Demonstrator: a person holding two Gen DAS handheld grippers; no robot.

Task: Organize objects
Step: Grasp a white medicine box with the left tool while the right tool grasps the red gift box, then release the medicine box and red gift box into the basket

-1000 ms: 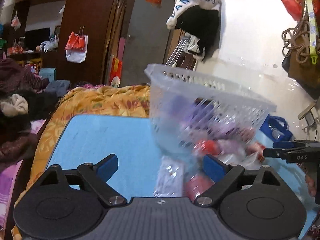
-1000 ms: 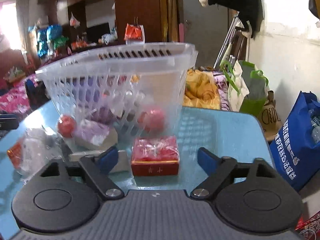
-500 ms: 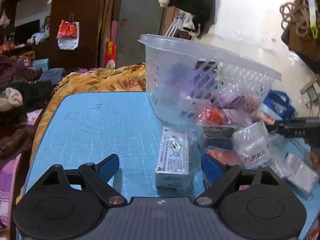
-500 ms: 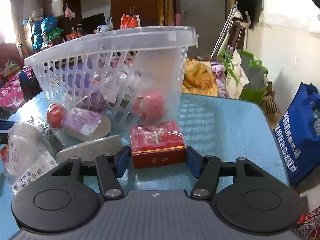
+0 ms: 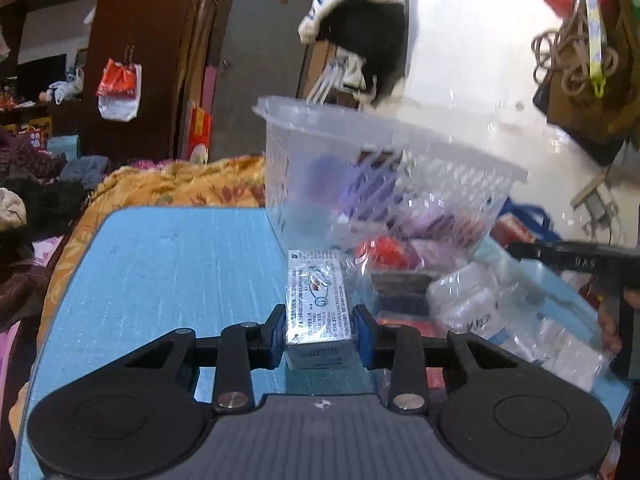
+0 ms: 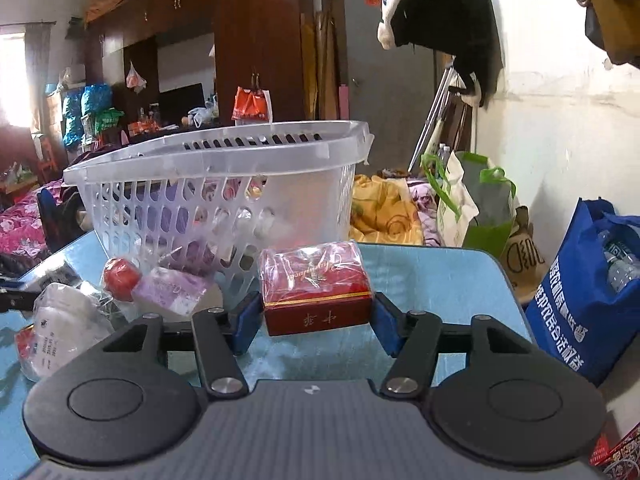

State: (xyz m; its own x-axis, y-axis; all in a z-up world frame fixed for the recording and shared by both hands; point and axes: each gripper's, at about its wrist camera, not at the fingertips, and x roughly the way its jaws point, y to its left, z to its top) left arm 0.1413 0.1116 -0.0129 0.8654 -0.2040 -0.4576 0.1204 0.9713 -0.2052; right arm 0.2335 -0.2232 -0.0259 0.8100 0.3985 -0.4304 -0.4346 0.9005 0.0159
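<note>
Lived-in home, bedroom/storage room: dark wooden wardrobe [image 6: 256, 40], bed with orange floral blanket [image 5: 176, 184], coat [image 6: 440, 20] hung on the wall, shopping bags [image 6: 476, 200] on the floor, blue tabletop [image 5: 160, 272] with a laundry-type plastic basket [image 6: 224, 184].

**Boxes near, basket far**

On the blue desk [image 6: 440, 276], the clear plastic lattice basket [image 6: 224, 184] stands far. Nearer, the red cellophane-wrapped box [image 6: 316, 288] lies right; the white printed carton [image 5: 318, 304] lies left, bagged packets [image 5: 480, 308] between them.
</note>
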